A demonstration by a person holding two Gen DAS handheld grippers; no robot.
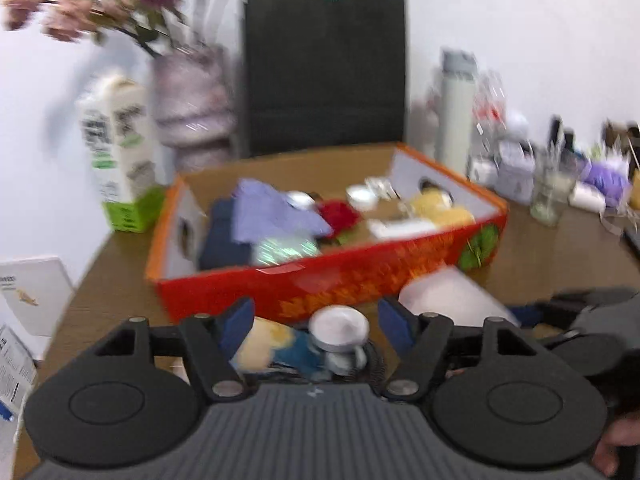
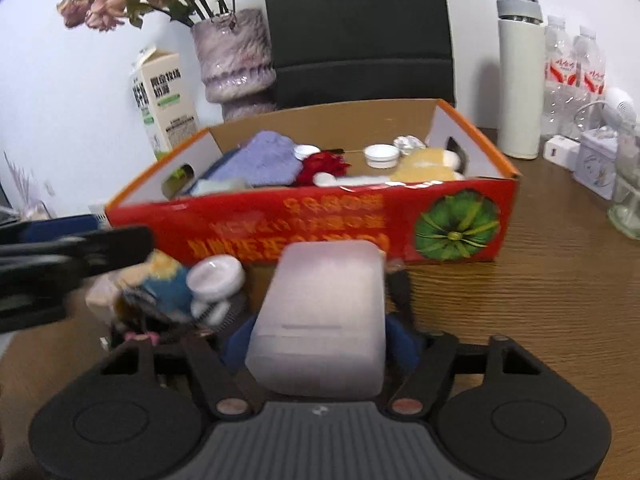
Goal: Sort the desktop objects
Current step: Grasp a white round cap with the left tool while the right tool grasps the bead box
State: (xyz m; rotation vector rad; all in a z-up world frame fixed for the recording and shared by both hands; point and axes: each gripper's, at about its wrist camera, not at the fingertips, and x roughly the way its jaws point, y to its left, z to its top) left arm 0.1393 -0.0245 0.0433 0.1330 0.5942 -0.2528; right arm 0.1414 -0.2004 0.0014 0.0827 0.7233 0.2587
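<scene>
right wrist view shows the right gripper (image 2: 320, 344) clamped on a white case (image 2: 320, 320), which may hit the red box (image 2: 304, 220) wall if carried low, while the left gripper (image 1: 316, 328), fingers apart, could knock the small toy (image 1: 276, 346).

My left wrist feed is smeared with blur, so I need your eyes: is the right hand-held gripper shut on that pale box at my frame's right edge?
Observer: Yes. The right hand-held gripper is shut on the translucent white rectangular plastic box, with a blue pad on each side.
Operator: Is it inside the carton?
Observer: No. It is outside, in front of the red cardboard carton's printed front wall.
Operator: Anything crowding it?
Observer: A blue and yellow plush toy and a round white jar sit to its left, with a gap showing.
</scene>
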